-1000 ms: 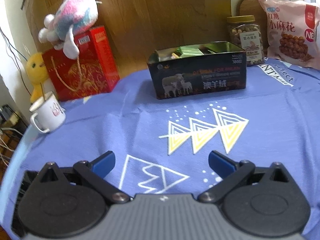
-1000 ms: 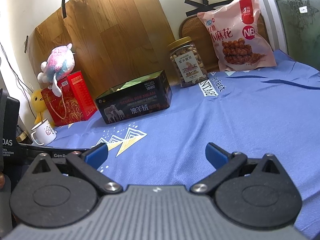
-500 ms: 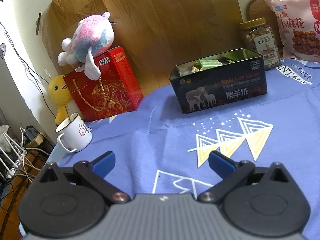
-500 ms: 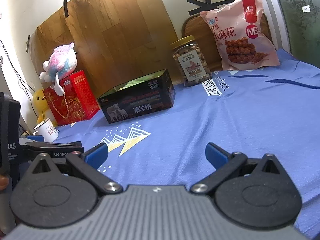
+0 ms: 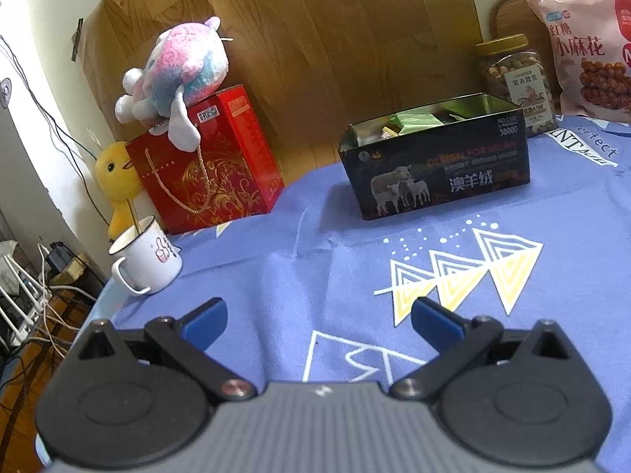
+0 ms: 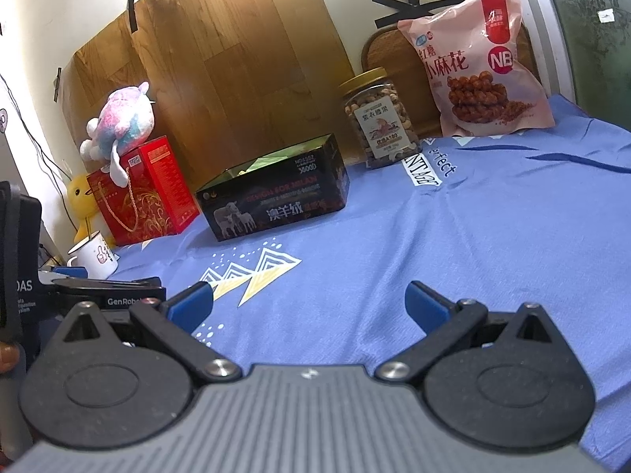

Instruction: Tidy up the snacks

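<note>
At the far left of the bench [image 5: 315,276], which is covered in a blue cloth printed with white and yellow triangles, a white enamel mug [image 5: 146,262] with a stick in it stands just in front of a yellow plush duck [image 5: 114,181]. Beside them is a red gift bag with gold ornament and a rope handle [image 5: 209,165], and a pink, blue and white plush toy [image 5: 177,71] lies on top of it.

Near the middle stands the open black rectangular tin printed with sheep [image 5: 434,169]; green snack packets [image 5: 418,120] lie inside it. Behind its right end is a clear plastic jar of nuts with a gold lid [image 5: 512,79], and further right a pink bag of fried dough twists [image 6: 481,63] leans against the wall.

The left hand-held gripper [image 5: 319,317] hovers low over the cloth at the near left, its blue-tipped jaws spread wide with nothing between them. The right hand-held gripper [image 6: 307,301] hangs to its right, also spread wide and empty, well short of the tin. In the right wrist view, the body of the left tool shows at the left edge, with a fingertip [image 6: 8,358] of the person holding it.
</note>
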